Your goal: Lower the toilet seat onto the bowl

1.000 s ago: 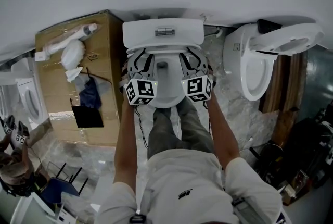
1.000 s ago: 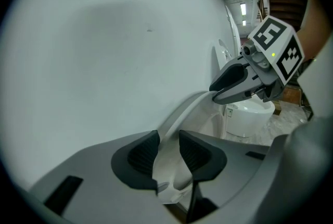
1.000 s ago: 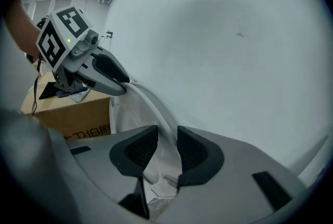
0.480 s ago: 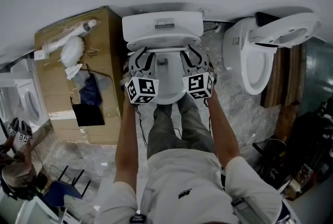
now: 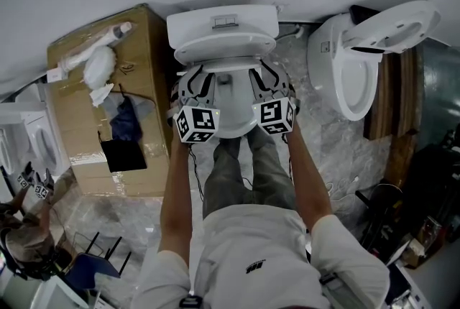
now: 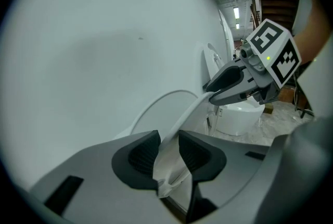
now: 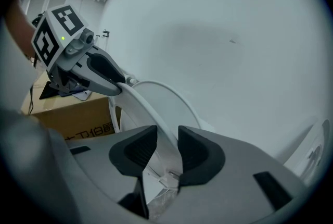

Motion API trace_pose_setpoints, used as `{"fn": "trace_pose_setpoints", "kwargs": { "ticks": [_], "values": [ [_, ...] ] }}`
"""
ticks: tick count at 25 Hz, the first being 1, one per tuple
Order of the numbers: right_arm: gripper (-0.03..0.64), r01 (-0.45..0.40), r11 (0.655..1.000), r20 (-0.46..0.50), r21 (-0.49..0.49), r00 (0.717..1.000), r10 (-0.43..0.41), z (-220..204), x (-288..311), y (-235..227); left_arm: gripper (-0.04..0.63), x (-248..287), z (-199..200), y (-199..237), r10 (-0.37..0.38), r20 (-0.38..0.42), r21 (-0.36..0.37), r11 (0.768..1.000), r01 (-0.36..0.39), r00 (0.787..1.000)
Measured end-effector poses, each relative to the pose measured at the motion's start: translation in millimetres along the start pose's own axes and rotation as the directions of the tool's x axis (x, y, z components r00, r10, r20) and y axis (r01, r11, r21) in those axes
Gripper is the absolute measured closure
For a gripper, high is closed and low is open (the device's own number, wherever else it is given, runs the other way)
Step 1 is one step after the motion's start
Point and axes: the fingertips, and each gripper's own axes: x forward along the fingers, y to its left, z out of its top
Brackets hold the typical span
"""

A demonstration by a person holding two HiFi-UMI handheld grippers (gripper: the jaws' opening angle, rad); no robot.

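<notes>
Toilet seat (image 6: 185, 115) tilted up off bowl (image 5: 230, 129), rim pinched by our left gripper (image 6: 167, 147) and right gripper (image 7: 162, 146), one each side. We lower both hands evenly, slow near bowl, no slam, no twist.

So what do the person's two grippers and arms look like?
The left gripper and right gripper match: grey bodies, dark ribbed pads, each carrying a cube of black-and-white square markers. The person wears a pale short-sleeved shirt.
</notes>
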Motion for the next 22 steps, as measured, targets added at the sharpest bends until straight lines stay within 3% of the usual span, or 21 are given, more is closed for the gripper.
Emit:
{"fn": "trace_pose_setpoints", "kwargs": {
  "ticks": [22],
  "values": [
    [0.483,0.005,1.000,-0.029,0.014,1.000,-0.005,-37.3,-44.7,41.0,0.462,-40.2,-32.1,-50.8,-0.038,-0.014,0.009,0.999,0.038,0.999]
  ]
}}
